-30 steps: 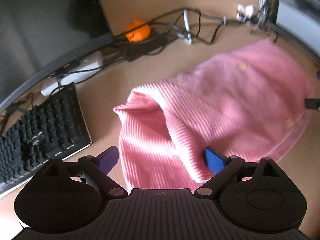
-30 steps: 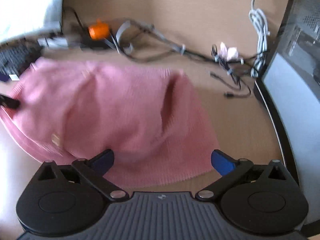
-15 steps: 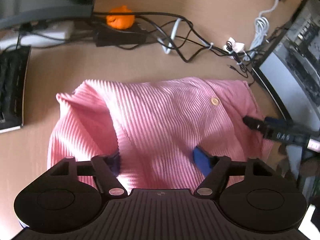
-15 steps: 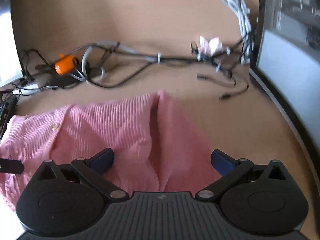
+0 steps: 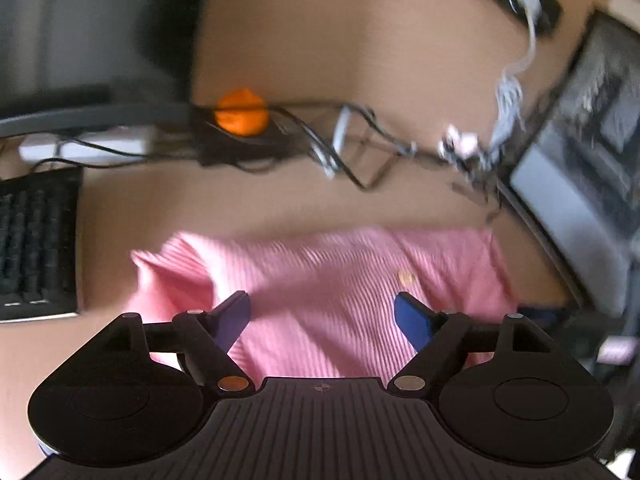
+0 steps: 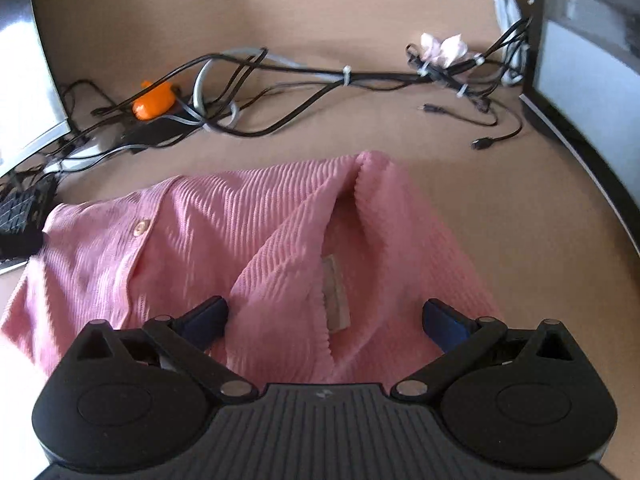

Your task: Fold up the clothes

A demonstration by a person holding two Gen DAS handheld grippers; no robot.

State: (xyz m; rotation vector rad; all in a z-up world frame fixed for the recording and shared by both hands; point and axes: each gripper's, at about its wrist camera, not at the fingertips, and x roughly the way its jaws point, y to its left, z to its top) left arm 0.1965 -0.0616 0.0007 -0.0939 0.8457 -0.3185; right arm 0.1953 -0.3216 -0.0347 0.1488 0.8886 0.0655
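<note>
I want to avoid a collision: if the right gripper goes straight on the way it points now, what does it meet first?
Most likely the pink garment: the right gripper points down at its folded flap. Depth is unclear.

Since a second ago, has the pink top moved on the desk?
Yes. The pink top has pulled back toward the camera, away from the orange thing and cables.

Light: bright daylight, with striped shadows across the pink garment (image 6: 208, 216).
Glare: blown-out white at the right wrist view's left edge.
Blur: left wrist view smeared throughout; the cables (image 5: 360, 148) and far desk (image 5: 340, 40) are streaked.
Sharpness: right wrist view crisp, knit ribs clear.
Distortion: fisheye bends the monitor edge (image 6: 568, 148) at right.
</note>
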